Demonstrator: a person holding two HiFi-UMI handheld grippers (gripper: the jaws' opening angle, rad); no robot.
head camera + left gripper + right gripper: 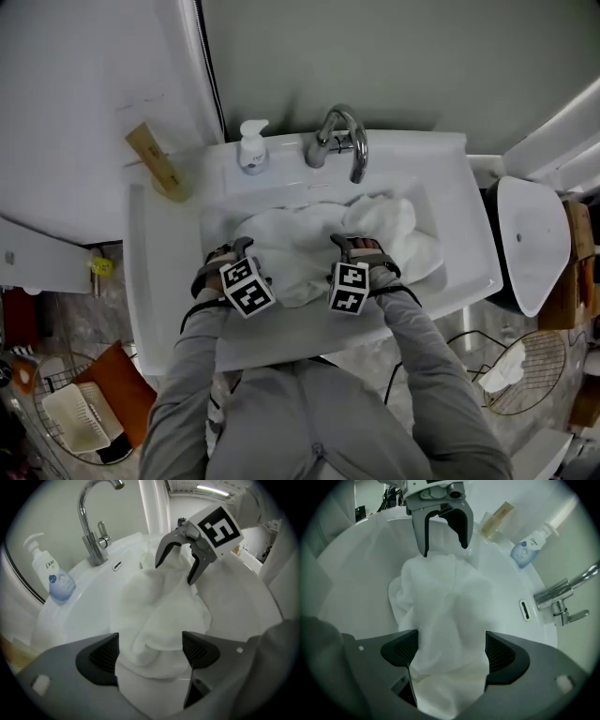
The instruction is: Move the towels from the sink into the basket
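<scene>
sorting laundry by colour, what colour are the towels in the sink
White; the towels show best in the right gripper view.

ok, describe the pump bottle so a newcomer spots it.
Start at the white sink and find the chrome faucet at its back. Just left of it in the head view stands a small pump bottle. Only it has a pump top; the tan box further left has none.

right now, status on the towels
Left gripper and right gripper open, towels between each one's jaws. Towels in sink, ungripped. Tap behind, not blocking.
</scene>
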